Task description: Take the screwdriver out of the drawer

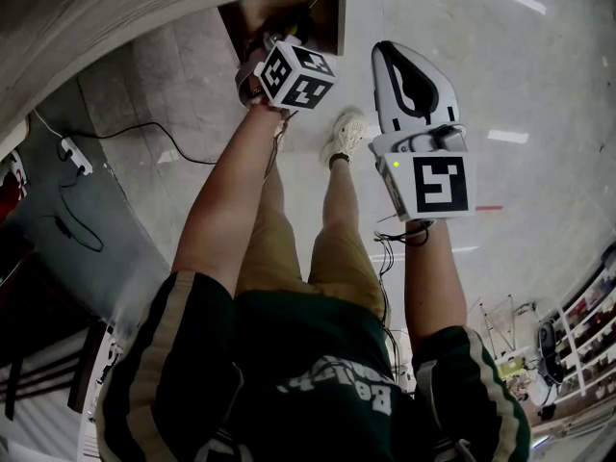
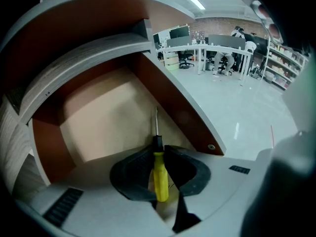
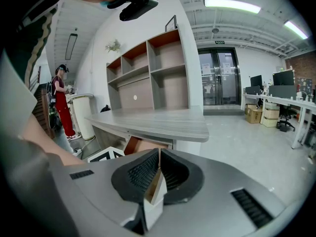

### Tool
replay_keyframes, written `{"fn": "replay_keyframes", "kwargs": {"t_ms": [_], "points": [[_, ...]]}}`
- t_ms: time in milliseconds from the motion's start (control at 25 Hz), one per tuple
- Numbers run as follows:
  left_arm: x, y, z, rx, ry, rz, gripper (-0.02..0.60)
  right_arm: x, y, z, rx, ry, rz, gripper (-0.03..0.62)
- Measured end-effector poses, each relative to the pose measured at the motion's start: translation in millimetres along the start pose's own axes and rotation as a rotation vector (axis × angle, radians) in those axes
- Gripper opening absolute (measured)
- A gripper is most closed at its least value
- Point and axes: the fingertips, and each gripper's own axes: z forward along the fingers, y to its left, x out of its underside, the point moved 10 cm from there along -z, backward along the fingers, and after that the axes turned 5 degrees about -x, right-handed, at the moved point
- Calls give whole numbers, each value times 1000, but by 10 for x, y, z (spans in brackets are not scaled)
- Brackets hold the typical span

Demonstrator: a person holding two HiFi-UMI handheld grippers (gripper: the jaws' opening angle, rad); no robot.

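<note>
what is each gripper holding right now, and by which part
The left gripper grips the yellow-handled screwdriver by its handle, metal shaft pointing into the brown drawer. The right gripper is shut on nothing.

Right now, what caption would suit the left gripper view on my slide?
Left tool clamps the yellow-handled screwdriver, shaft pointing into the open drawer.
</note>
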Motion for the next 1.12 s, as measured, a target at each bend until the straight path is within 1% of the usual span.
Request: {"fn": "replay_keyframes", "kwargs": {"t_ms": [80, 200, 240, 400, 520, 720, 880, 1040, 1120], "points": [[-22, 42, -66, -3, -3, -4, 87, -82, 17, -19, 3, -14, -17, 37], [-37, 69, -282, -12, -11, 52, 87, -269, 68, -114, 3, -29, -38, 37], [-57, 78, -368, -8, -13, 56, 86, -340, 66, -163, 7, -29, -45, 37], [-175, 163, -760, 12, -19, -12, 86, -638, 29, -401, 29, -28, -47, 37], [-320, 237, -1116, 31, -44, -58, 86, -891, 43, -631, 31, -30, -53, 37], [-733, 311, -1835, 18, -120, -96, 86, -1320, 76, -1046, 53, -15, -43, 37], [-943, 680, -2391, -5, -196, -149, 86, -1746, 376, -1038, 27, -5, -66, 37], [-1224, 921, -2894, -40, -302, -191, 87, -2106, 522, -1094, 20, -48, -113, 37], [-1381, 963, -3151, -57, -356, -186, 86, -2265, 556, -1220, 35, -77, -115, 37]]}}
